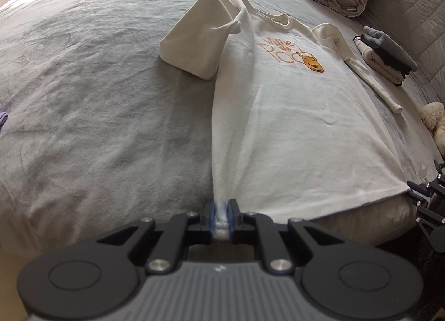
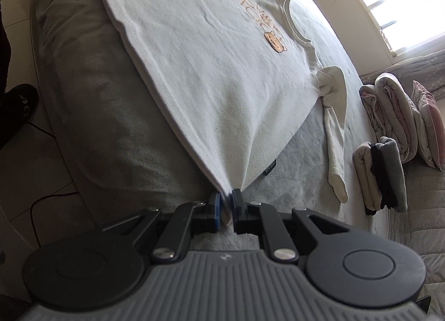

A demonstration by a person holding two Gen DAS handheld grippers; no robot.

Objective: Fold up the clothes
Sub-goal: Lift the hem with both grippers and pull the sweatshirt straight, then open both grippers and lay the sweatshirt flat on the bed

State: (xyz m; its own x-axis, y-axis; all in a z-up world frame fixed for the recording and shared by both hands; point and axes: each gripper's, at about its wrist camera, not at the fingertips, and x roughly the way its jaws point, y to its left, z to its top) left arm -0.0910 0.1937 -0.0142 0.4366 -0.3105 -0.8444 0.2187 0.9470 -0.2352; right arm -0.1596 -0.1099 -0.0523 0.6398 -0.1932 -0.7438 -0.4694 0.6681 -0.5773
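Each hand-held gripper, left [image 1: 221,219] and right [image 2: 225,209], pinches a hem corner of the white shirt [image 1: 292,115] spread ahead.

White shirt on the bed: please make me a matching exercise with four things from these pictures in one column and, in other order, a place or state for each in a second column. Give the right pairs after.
Things:
1. white shirt
2. left sleeve
3. right sleeve
4. stack of folded clothes

Places or states:
A. lies long and straight on the sheet
B. folded over in a bunch beside the collar
C. pinched at both bottom corners by the left gripper and right gripper
D. sits apart, beyond the straight sleeve

Pairs: 1-C, 2-B, 3-A, 4-D
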